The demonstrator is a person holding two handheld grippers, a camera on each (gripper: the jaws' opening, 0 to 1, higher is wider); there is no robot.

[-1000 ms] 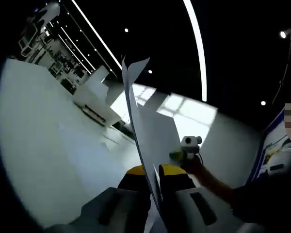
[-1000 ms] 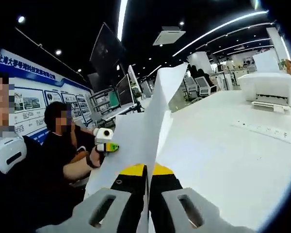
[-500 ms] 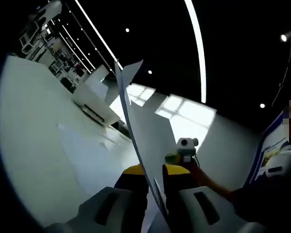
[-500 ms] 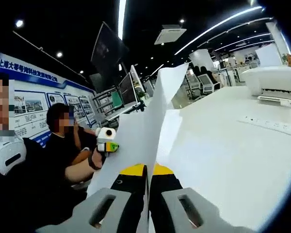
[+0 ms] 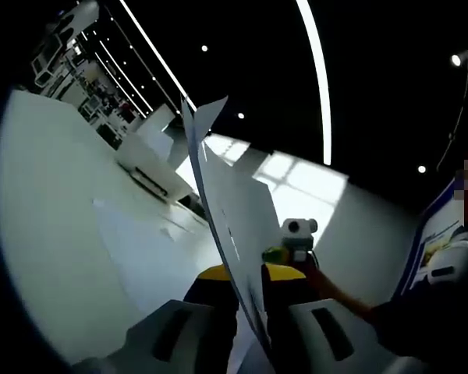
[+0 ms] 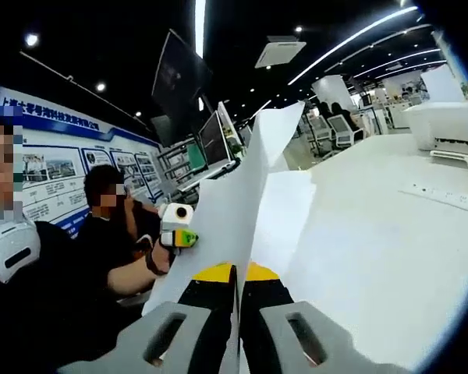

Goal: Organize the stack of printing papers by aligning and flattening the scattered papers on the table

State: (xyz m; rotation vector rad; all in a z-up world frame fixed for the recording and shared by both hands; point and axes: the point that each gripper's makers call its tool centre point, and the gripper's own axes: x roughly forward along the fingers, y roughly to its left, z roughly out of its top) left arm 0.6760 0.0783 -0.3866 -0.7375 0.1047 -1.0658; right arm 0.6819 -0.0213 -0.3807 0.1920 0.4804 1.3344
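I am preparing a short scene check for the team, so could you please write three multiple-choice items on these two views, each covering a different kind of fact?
1. Where is the stack of papers?
A. flat on the table
B. held up on edge between both grippers
C. inside the printer

2. What colour are the pads at the jaw tips of the right gripper?
A. yellow
B. red
C. blue

3. What state is the left gripper in?
A. wide open
B. shut on the papers
C. resting on the table

Answers: 1 B, sheets rise from both jaws; 2 A, yellow pads flank the sheets; 3 B, jaws pinch the sheets.
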